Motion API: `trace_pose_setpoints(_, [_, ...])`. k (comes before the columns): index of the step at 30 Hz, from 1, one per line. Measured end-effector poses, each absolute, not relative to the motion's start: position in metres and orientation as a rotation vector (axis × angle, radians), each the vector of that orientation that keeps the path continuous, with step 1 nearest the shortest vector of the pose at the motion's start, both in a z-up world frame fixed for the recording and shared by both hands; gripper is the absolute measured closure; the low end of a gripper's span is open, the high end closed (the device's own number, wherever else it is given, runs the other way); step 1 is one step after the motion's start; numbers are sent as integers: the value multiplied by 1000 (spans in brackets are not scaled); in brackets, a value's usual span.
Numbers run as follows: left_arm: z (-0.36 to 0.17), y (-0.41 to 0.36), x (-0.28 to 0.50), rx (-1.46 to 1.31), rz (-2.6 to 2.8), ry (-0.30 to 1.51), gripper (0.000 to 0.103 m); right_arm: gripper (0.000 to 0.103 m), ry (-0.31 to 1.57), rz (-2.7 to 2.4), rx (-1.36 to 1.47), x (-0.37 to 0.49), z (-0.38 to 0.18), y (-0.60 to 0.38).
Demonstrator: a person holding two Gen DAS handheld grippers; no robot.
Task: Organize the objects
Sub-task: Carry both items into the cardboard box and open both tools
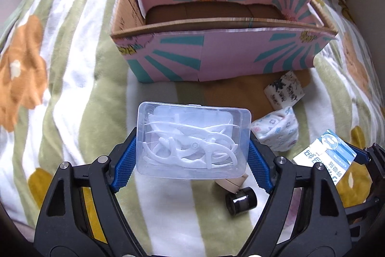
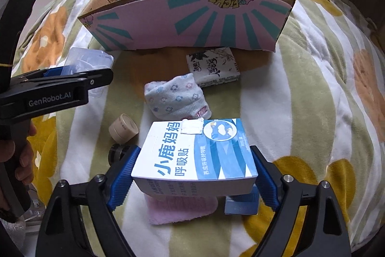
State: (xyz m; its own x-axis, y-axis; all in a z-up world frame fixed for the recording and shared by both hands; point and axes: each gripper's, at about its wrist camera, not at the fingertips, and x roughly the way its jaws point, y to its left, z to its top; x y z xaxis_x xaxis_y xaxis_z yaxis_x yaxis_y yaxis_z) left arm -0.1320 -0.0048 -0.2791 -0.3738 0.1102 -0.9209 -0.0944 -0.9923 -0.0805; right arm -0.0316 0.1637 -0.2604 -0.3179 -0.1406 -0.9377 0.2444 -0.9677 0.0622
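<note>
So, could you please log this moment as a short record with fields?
surface: flowered blanket
target: pink carton, open top, nothing seen inside
left gripper: shut on clear case of white picks
right gripper: shut on blue-white box
loose on blanket: sock, printed pack, beige tub, black jar, pink cloth, small blue box

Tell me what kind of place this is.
Probably a bedroom at home: everything lies on a soft floral blanket, with a baby sock and a tissue pack beside a pink cardboard box.
</note>
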Motion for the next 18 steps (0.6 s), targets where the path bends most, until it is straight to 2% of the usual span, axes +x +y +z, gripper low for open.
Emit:
trace_pose_setpoints(4, [-249, -26, -96, -1666, 2526, -41, 24, 18, 112, -2393, 1659, -38, -236, 177])
trace_pose_setpoints(10, [-209, -50, -88, -1637, 2561, -70, 24, 18, 86, -2435, 1637, -57, -201, 192])
trace_pose_setpoints(18, [-168, -55, -125, -1578, 2584, -90, 24, 18, 60, -2501, 1558, -105, -151, 203])
